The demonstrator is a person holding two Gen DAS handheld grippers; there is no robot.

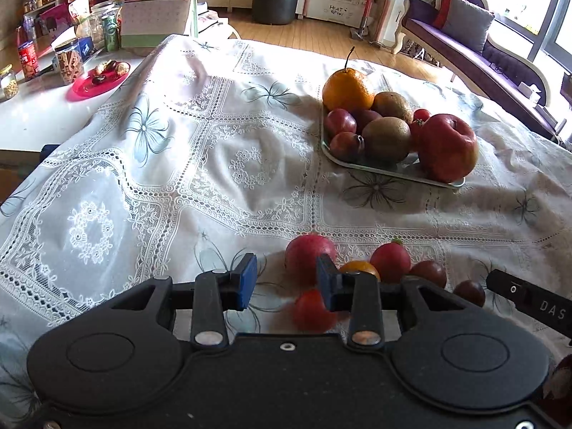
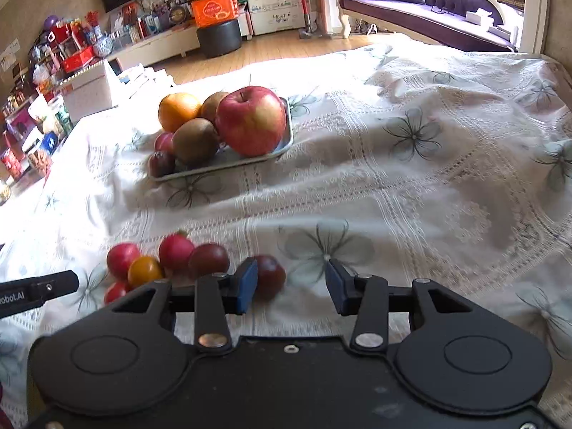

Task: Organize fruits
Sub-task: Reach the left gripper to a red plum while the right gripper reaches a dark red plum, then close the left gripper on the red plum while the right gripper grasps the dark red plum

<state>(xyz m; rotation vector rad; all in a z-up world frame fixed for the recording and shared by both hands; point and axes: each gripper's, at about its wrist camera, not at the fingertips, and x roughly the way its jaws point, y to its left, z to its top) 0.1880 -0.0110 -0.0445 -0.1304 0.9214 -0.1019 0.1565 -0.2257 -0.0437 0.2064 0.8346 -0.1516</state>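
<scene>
A cluster of small loose fruits (image 2: 168, 261) lies on the tablecloth (image 2: 393, 186) near both grippers, just left of the right gripper (image 2: 291, 286), whose open, empty jaws have the dark plum (image 2: 270, 275) beside the left pad. The left gripper (image 1: 286, 280), also open and empty, hovers beside the cluster's left edge. Farther back, the tray (image 1: 375, 169) holds an apple (image 1: 448, 146), an orange (image 1: 346, 87), kiwis and plums.
</scene>
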